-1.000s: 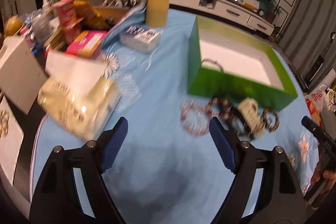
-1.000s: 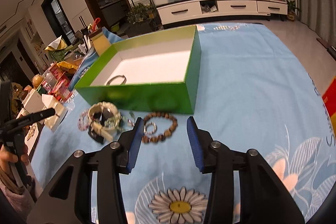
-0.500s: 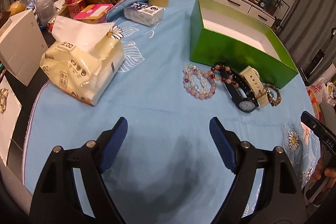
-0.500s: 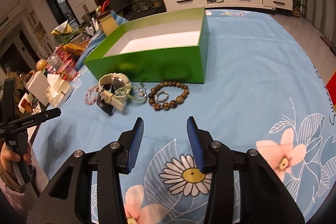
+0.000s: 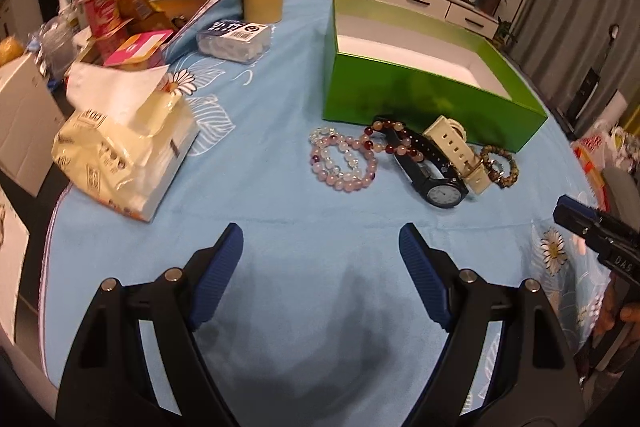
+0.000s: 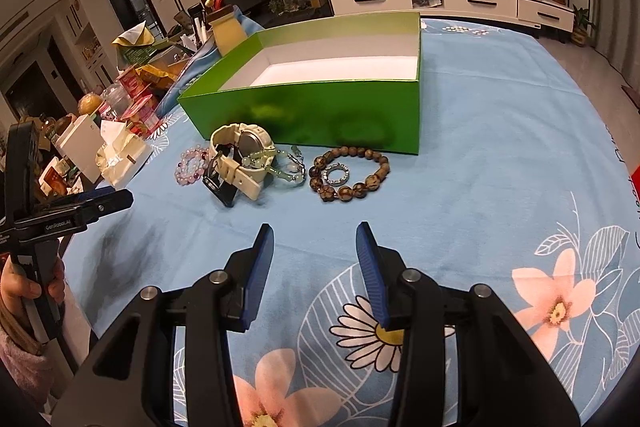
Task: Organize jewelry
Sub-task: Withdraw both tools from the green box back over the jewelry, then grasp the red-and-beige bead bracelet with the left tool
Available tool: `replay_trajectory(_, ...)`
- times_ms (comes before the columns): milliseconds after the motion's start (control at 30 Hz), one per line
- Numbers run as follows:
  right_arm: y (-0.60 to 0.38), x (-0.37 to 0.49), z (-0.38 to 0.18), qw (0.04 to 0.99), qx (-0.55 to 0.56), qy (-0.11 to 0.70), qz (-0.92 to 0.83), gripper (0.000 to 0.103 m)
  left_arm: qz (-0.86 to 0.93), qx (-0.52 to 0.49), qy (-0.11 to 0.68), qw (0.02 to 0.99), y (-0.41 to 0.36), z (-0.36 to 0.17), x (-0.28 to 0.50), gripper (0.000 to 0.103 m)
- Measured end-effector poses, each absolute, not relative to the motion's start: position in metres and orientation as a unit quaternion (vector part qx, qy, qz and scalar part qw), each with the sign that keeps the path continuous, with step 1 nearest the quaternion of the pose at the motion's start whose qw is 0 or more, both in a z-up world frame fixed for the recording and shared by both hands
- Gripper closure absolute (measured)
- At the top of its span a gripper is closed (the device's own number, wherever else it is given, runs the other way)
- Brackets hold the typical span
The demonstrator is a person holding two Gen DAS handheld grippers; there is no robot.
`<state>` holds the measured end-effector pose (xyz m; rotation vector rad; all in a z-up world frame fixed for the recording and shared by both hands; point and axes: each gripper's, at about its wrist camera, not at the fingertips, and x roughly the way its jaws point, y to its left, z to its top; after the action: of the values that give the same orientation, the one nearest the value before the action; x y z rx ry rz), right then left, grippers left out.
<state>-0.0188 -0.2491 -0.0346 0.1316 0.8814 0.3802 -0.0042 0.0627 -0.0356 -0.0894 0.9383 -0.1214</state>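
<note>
Both grippers over the jewelry pile. My left gripper (image 5: 320,259) hangs with its jaws spread wide and nothing between them; my right gripper (image 6: 314,259) stands about half open, also empty. On the blue flowered surface (image 6: 500,147), the jewelry lies just beside the near wall of the green box (image 6: 320,107): from the right wrist view, a brown bead bracelet (image 6: 350,173) at 12 o'clock with a small ring (image 6: 336,174) inside its loop, and a cream watch (image 6: 242,155), dark watch (image 5: 434,183) and pink bead bracelet (image 5: 342,161) crowded at 11 o'clock. The risk I judge greatest: the watches and bracelets overlap, so closing on one may drag another along or scatter it. The small ring could slip from the pads, being thin and flat on cloth.
</note>
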Motion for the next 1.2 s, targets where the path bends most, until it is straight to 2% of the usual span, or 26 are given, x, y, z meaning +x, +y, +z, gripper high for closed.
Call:
replay_trajectory(300, -0.242, -0.007, -0.046, 0.883, 0.046, 0.431, 0.181, 0.059, -0.087, -0.015, 0.449, 0.889, 0.048, -0.044, 0.009, 0.024)
replay_trajectory(467, -0.240, 0.004, -0.047, 0.885, 0.034, 0.428, 0.178, 0.059, -0.092, -0.012, 0.447, 0.889, 0.044, -0.046, 0.020, 0.034)
replay_trajectory(700, -0.238, 0.020, -0.045, 0.888, 0.033, 0.421, 0.179, 0.059, -0.107, -0.003, 0.444, 0.889, 0.040, -0.048, 0.032, 0.042)
replay_trajectory(1000, -0.242, 0.025, -0.048, 0.887, 0.052, 0.424, 0.176, 0.059, -0.165, 0.118, 0.420, 0.885, 0.003, -0.044, 0.057, 0.054)
replay_trajectory(1133, -0.246, 0.025, -0.046, 0.888, 0.058, 0.422, 0.173, 0.059, -0.192, 0.139, 0.431, 0.871, -0.002, -0.051, 0.070, 0.065)
replay_trajectory(1200, -0.249, 0.025, -0.046, 0.889, 0.060, 0.421, 0.171, 0.059, -0.195, 0.145, 0.437, 0.866, -0.001, -0.055, 0.074, 0.065)
